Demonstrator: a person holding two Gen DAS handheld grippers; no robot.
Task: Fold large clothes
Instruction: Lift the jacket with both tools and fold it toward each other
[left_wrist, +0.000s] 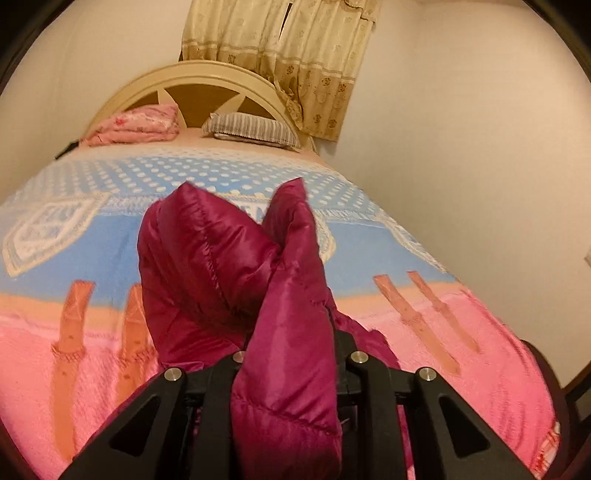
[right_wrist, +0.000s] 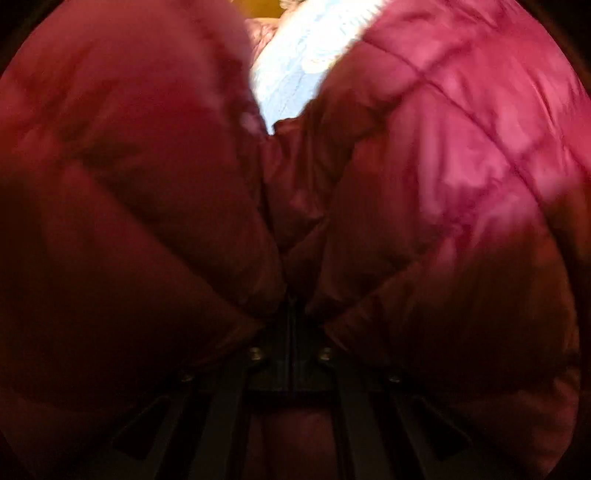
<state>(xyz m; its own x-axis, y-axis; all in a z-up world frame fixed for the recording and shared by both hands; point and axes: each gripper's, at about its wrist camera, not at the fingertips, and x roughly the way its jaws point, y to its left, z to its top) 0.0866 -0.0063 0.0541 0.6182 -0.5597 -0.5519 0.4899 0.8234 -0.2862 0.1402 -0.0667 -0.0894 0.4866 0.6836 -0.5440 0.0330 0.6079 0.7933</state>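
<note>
Up close, the left gripper (left_wrist: 291, 354) has its black jaws pinched on a puffy fold of the magenta quilted jacket (left_wrist: 229, 258), glossy and stitched in channels, lifted above the bed. The right gripper (right_wrist: 291, 317) is closed tight on the same jacket, which billows around it and fills its blurred view. Beyond lie 1 fleecy blue-and-pink blanket (left_wrist: 461, 332), its lettering hidden, 1 striped pillow (left_wrist: 255, 129), 1 pink bundle (left_wrist: 140, 123), and a curved cream headboard (left_wrist: 199, 74).

Your right gripper (right_wrist: 291, 314) sits clamped tight on the dark red puffer jacket (right_wrist: 461, 155), which billows around it, with blue-white bedding (right_wrist: 295, 74) showing through a gap.
</note>
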